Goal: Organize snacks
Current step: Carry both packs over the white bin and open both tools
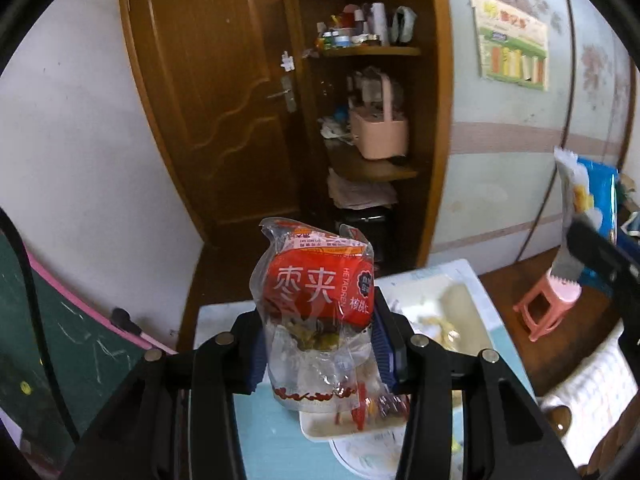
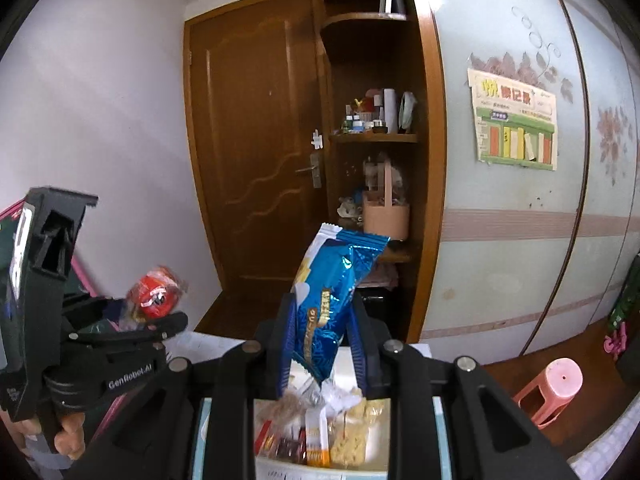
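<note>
The left claw [image 1: 320, 344] is clenched on a clear packet with a red label [image 1: 316, 292] reading "枣夹" and "HETAOREN", held up above the near edge of the pale blue surface [image 1: 224, 320]. The right claw [image 2: 322, 344] grips a blue foil snack bag [image 2: 332, 292], its gold lettering too skewed to read, above a white tray [image 2: 280, 470] of mixed snacks. Beyond the surface's far edge the floor lies open toward a wooden door [image 2: 256, 140]. A pink stool [image 2: 548, 392] stands off the right edge. The left claw's body reads "GenRobot.AI".
</note>
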Demonstrator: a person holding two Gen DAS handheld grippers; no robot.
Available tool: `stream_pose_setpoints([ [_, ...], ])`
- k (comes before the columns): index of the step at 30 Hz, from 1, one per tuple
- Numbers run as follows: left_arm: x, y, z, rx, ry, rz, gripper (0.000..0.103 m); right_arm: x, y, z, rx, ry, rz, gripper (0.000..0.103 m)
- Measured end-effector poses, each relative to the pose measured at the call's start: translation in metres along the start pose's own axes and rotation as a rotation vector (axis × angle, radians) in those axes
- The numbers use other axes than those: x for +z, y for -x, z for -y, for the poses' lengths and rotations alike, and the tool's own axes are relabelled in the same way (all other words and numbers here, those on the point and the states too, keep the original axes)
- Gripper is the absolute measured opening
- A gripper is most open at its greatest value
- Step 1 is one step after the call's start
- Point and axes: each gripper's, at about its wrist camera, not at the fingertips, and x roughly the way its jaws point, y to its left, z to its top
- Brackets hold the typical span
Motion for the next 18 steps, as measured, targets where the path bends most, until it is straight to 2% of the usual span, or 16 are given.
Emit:
stream_pose_setpoints([
  [4, 0.005, -0.047, 0.013, 0.037, -0.028, -0.058, 0.042, -0.015, -0.047, 0.012, 0.006, -0.013, -0.113, 0.025],
  [10, -0.029, -0.128, 0.045, 0.045, -0.104, -0.189, 0.046, -0.065, -0.109, 0.015, 0.003, 0.020, -0.298, 0.026],
  [12, -0.042, -0.148, 0.052, 0.043, -0.116, -0.231, 0.061, -0.084, -0.125, 0.015, 0.019, 0.025, -0.357, 0.026],
  [13, -0.049, -0.157, 0.055, 0.047, -0.125, -0.249, 0.078, -0.095, -0.133, 0.014, 0.026, 0.034, -0.390, 0.027],
  [14, -0.055, -0.168, 0.057, 0.055, -0.136, -0.266, 0.086, -0.103, -0.140, 0.013, 0.027, 0.051, -0.413, 0.029],
  [15, -0.065, -0.168, 0.059, 0.069, -0.141, -0.272, 0.091, -0.110, -0.146, 0.011, 0.014, 0.077, -0.427, 0.037],
  [17, -0.074, -0.179, 0.059, 0.089, -0.154, -0.302, 0.091, -0.119, -0.148, 0.009, -0.020, 0.116, -0.432, 0.053],
  [18, -0.078, -0.183, 0.059, 0.099, -0.158, -0.316, 0.091, -0.123, -0.148, 0.010, -0.025, 0.125, -0.431, 0.065],
])
